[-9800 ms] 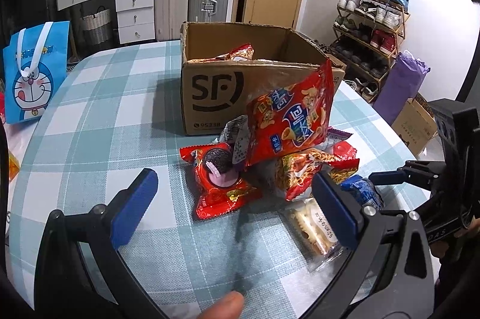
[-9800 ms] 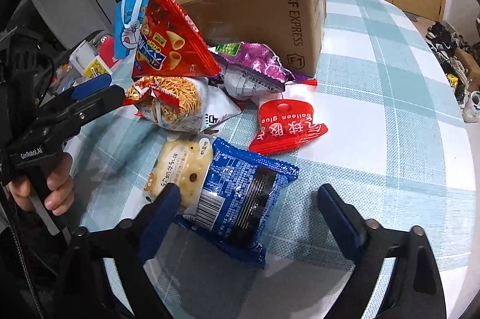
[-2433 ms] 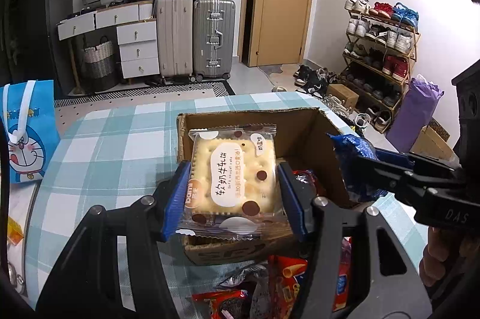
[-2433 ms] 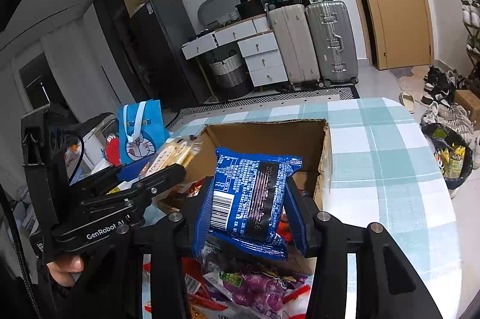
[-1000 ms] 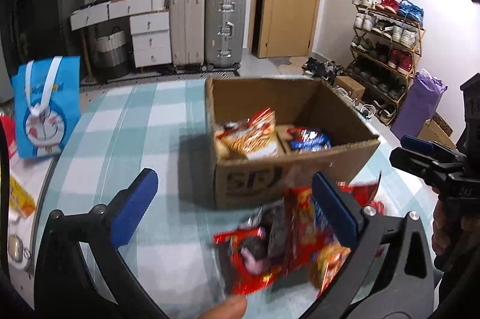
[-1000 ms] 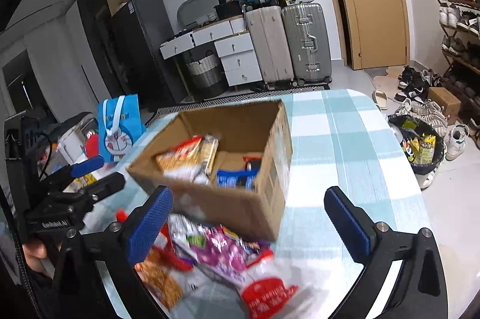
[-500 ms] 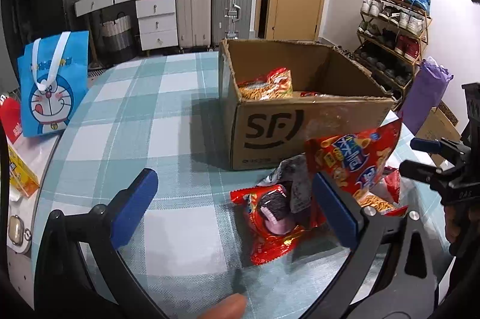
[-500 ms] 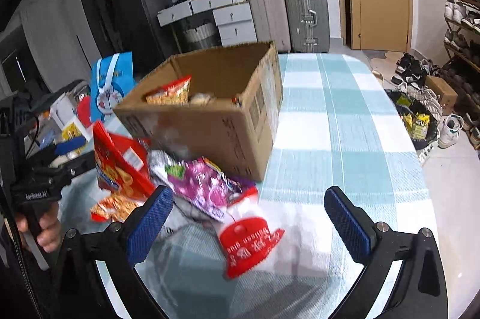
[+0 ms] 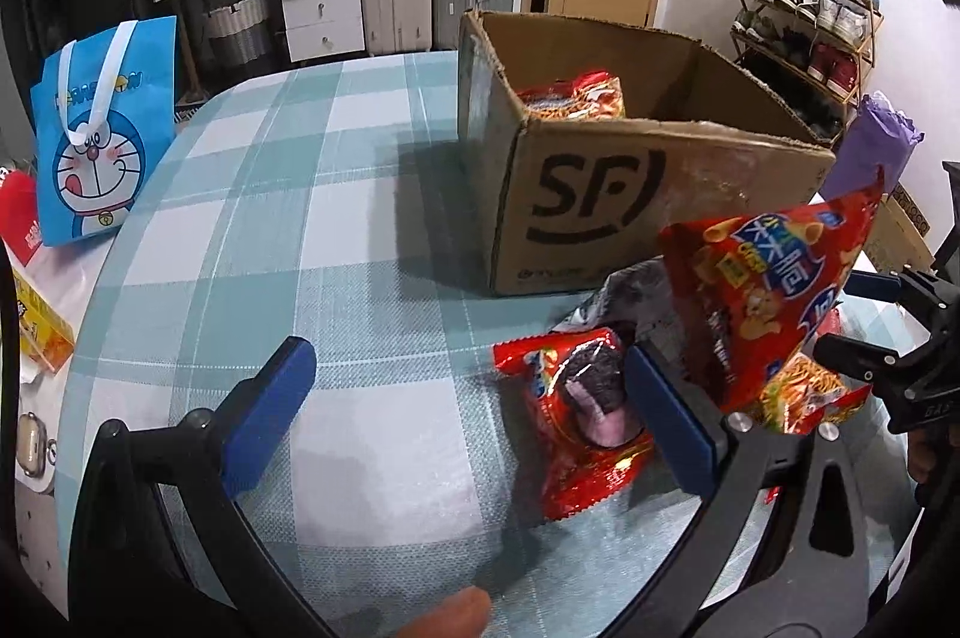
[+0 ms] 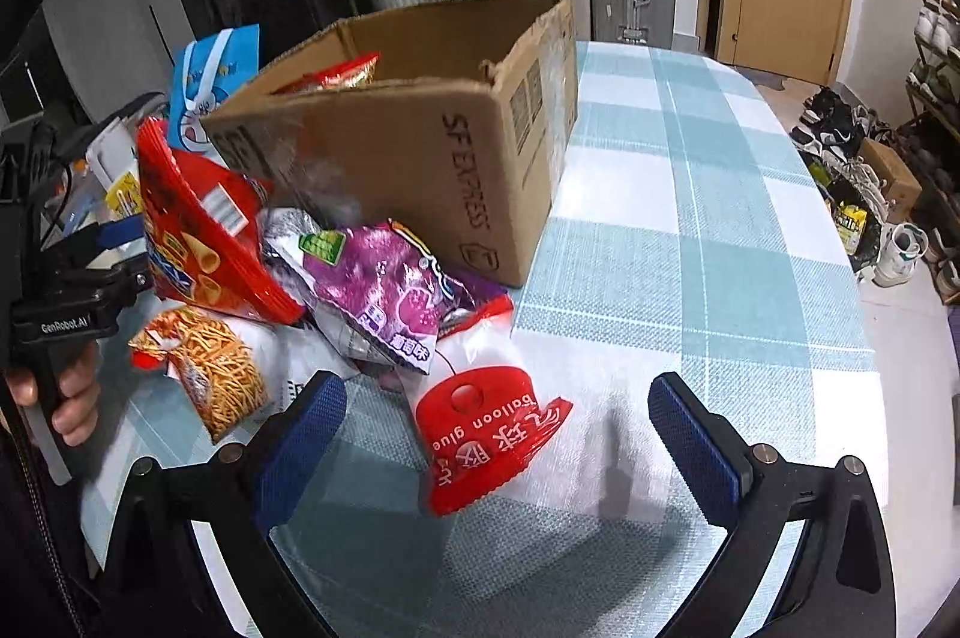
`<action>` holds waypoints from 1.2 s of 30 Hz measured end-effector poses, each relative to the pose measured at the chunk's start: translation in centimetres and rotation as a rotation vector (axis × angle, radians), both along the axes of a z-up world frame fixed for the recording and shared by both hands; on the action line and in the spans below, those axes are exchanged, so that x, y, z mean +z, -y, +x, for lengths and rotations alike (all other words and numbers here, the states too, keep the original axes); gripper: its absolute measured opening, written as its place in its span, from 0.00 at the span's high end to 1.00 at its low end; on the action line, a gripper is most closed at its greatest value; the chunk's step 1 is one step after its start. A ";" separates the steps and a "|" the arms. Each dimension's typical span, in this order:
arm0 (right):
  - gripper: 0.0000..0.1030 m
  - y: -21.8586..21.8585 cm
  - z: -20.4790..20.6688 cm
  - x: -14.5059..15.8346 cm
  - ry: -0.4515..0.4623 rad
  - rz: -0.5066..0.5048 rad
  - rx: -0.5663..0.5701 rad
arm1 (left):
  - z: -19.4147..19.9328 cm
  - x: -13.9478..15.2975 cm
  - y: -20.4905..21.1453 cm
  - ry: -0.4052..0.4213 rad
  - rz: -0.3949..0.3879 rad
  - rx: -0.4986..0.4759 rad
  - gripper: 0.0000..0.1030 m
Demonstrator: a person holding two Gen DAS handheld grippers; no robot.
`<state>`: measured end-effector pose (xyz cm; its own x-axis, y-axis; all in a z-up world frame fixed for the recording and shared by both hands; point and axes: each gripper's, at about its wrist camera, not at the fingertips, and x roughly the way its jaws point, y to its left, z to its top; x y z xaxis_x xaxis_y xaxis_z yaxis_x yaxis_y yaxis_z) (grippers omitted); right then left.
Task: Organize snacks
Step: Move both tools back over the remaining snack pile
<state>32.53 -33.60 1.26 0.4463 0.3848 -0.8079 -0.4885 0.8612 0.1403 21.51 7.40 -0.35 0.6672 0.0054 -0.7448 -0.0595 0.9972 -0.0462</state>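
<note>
Currently both claws stand wide open and empty above the counter (image 9: 372, 194), which wears a woven, teal-and-white checked cloth. Left claw (image 9: 465, 413): blue textured pads on black curved arms, hovering just short of a crinkled red foil cookie packet (image 9: 579, 428) lying flat. Right claw (image 10: 498, 437): same build, over a clear plastic pouch with a red header card (image 10: 480, 437).

Corrugated cardboard box (image 9: 606, 212), open-topped, flaps ragged, printed with a black logo, stands on the counter behind the pile. Inside it, a glossy orange-red noodle packet (image 9: 570, 95) leans at the near-left corner; the rest of the contents are hidden by the wall.

Loose snacks heap against the box front: a puffed triangular red chip bag (image 9: 774, 290) standing tilted on top, a purple metallic packet (image 10: 390, 290), and a clear-and-orange noodle packet (image 10: 207, 368) flat on the cloth.

A blue cartoon-print fabric tote (image 9: 99, 128) stands upright at the counter's far-left edge.
</note>
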 end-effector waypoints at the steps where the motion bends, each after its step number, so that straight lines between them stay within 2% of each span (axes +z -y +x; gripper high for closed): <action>1: 0.01 -0.1 0.0 -0.1 0.002 -0.004 -0.004 | 0.0 -0.1 0.0 -0.003 0.003 0.001 0.01; 9: 0.01 -1.6 0.3 -1.4 -0.004 -0.056 0.001 | 0.7 -1.3 -0.2 -0.039 0.020 0.010 0.01; 17: 0.01 -1.2 0.9 -2.1 -0.018 -0.048 -0.006 | 1.2 -1.9 -0.7 -0.059 -0.045 -0.005 0.01; 22: 0.01 -1.5 1.3 -2.6 -0.014 -0.082 -0.006 | 1.3 -2.3 -0.2 -0.080 -0.049 -0.031 0.01; 26: 0.01 -1.4 1.4 -2.7 -0.020 -0.073 -0.006 | 1.4 -2.5 0.1 -0.091 -0.073 -0.047 0.01; 36: 0.00 -1.5 1.3 -2.7 -0.015 -0.075 -0.014 | 1.9 -3.3 -0.4 -0.094 -0.121 -0.013 0.00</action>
<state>33.82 -32.11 -1.40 0.4391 0.3168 -0.8407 -0.4743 0.8765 0.0825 23.37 7.76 -3.61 0.5940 -0.0964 -0.7987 -0.0565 0.9853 -0.1610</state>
